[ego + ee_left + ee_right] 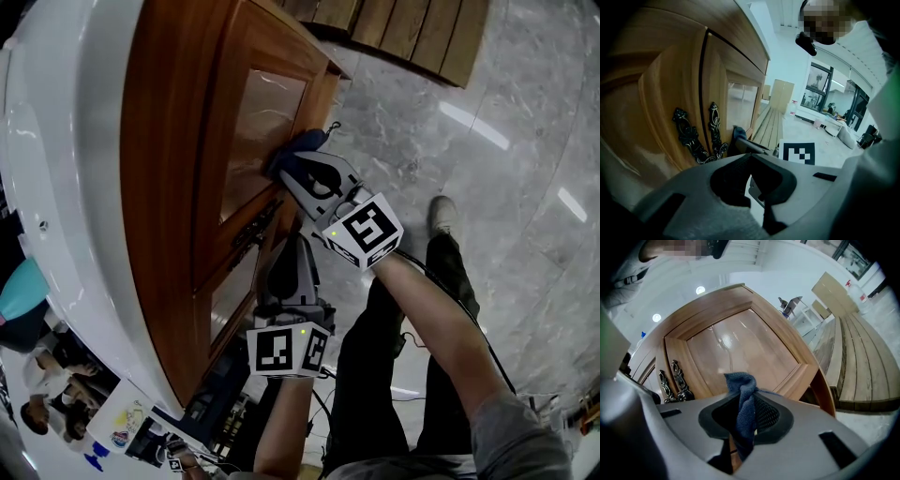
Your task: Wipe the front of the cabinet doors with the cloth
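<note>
A blue cloth (743, 399) is pinched in my right gripper (745, 416), which is shut on it. In the head view the cloth (302, 145) presses against the right edge of the wooden cabinet door (262, 122) with its glossy panel (740, 348). My right gripper (305, 173) reaches in from the right. My left gripper (281, 251) hovers lower, close to the dark ornate handles (253, 230) where the two doors meet. Its jaws (750, 180) are shut with nothing between them. The handles (701, 133) and the cloth (738, 133) show beyond them.
A white countertop (56, 187) caps the cabinet at left. Wooden slatted boards (403, 28) lie on the grey marble floor (487, 141) beyond the door. The person's legs and shoe (441, 216) stand right of the cabinet.
</note>
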Motion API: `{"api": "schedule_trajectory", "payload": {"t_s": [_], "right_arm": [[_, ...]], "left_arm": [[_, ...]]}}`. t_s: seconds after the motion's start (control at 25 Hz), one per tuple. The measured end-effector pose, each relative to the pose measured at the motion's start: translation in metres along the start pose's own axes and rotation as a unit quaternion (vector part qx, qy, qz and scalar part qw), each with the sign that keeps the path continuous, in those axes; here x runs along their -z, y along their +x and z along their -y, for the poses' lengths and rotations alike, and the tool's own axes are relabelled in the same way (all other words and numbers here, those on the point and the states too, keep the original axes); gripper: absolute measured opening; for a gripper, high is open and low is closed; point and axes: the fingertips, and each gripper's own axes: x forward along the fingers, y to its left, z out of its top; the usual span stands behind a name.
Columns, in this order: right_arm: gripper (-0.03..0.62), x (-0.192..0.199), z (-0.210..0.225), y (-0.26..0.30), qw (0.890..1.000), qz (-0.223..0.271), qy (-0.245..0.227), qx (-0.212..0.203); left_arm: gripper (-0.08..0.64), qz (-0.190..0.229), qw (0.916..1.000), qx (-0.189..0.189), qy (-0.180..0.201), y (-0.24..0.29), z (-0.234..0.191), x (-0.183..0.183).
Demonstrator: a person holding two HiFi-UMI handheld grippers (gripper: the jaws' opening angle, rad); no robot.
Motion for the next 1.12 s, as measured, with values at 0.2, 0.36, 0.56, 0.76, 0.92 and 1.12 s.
{"api": "schedule_trajectory", "payload": {"t_s": [0.2,0.36,0.56,0.76,0.92,1.12], "right_arm": [[0.071,-0.013,0.015,0.002,1.0,0.006,0.004,0.002],[0.071,-0.027,0.032,0.005,1.0,0.013,0.002,0.006],[0.071,-0.041,0.051,0.007,1.0,0.019,0.002,0.011],[0.071,-0.053,0.066,0.009,1.0,0.023,0.0,0.013],[0.071,-0.067,0.083,0.012,0.999,0.028,-0.002,0.015],[0.071,-0.076,0.096,0.014,0.999,0.029,-0.007,0.014]], "left_arm": [[0.008,-0.005,1.0,-0.005,-0.003,0.007,0.006,-0.002],[0.008,-0.007,1.0,-0.005,0.001,0.015,0.014,-0.006],[0.008,-0.007,0.9999,-0.012,-0.003,0.026,0.02,-0.014],[0.008,-0.008,0.9998,-0.015,-0.008,0.037,0.028,-0.02],[0.008,-0.007,0.9998,-0.015,-0.006,0.045,0.035,-0.026],[0.008,-0.007,0.9997,-0.021,-0.012,0.052,0.038,-0.031]]}}
